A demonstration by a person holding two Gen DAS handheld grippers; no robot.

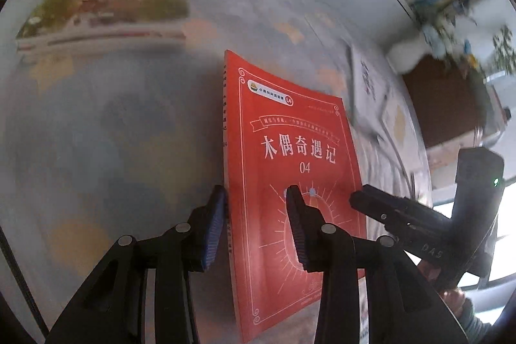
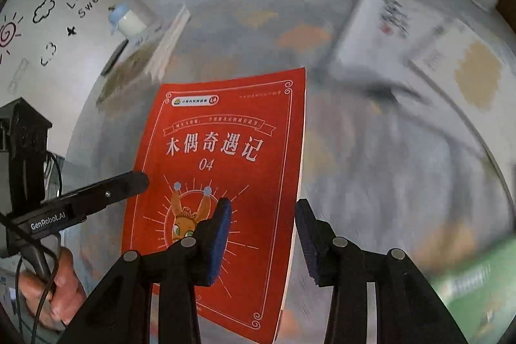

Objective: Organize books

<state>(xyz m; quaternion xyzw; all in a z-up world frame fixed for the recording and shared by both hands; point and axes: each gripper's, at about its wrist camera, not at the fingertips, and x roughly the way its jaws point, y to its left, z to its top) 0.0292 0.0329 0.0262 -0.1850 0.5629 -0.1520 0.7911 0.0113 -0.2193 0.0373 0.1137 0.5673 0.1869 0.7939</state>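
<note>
Between the two grippers a red book stands lifted above the blue patterned tablecloth, its front cover with white Chinese lettering and the number 04 facing both cameras. The left gripper straddles the spine edge of the red book near its lower part: one blue-padded finger lies outside the spine and the other lies over the cover, with the jaws spread and a gap showing between pad and cover, so they are not pressed onto it. The right gripper straddles the opposite, page edge of the red book in the same way, one finger over the cover and one outside the edge, jaws spread apart. Whether either pad is touching the red book cannot be told.

Beyond the top of the red book, to the left in the left wrist view, a picture book with a green illustrated cover lies flat on the tablecloth. To the right of the red book, well apart from it, two pale books lie overlapping on the tablecloth, blurred.
</note>
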